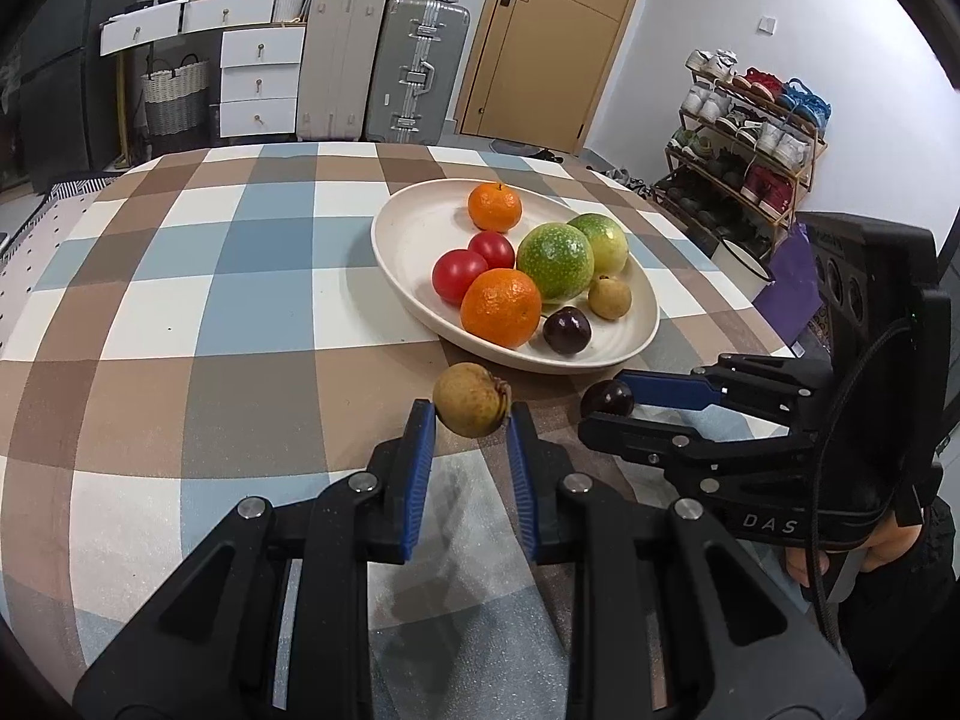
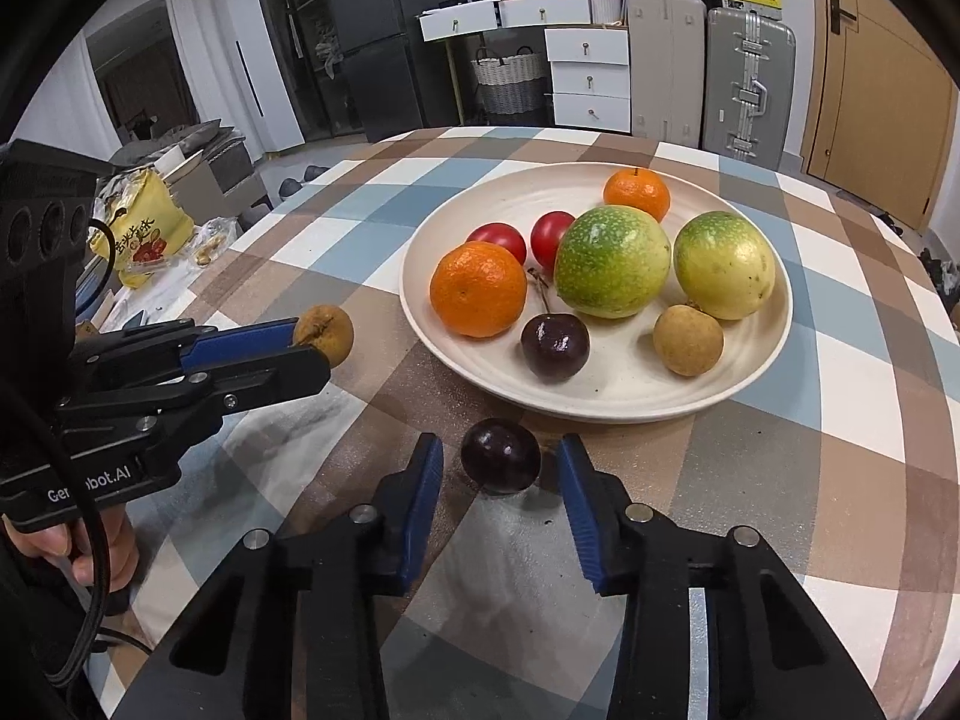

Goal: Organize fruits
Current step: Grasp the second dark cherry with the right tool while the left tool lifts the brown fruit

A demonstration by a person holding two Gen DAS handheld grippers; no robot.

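My left gripper (image 1: 470,420) is shut on a brown longan (image 1: 471,399), held just above the checked tablecloth in front of the plate. In the right wrist view that longan (image 2: 324,335) sits at the left gripper's tips (image 2: 312,342). A dark cherry (image 2: 501,462) lies on the cloth between the fingers of my right gripper (image 2: 501,465), with a small gap showing on each side. The left wrist view has this cherry (image 1: 607,399) at the right gripper's tips (image 1: 606,408). The cream plate (image 2: 750,372) holds two oranges, two tomatoes, two green fruits, a longan and a cherry.
A yellow snack bag (image 2: 141,234) lies off the table's left side. Behind the table stand white drawers (image 1: 258,81), suitcases (image 1: 414,72) and a door. A shoe rack (image 1: 750,138) stands at the right. A hand (image 2: 90,546) grips the left gripper's handle.
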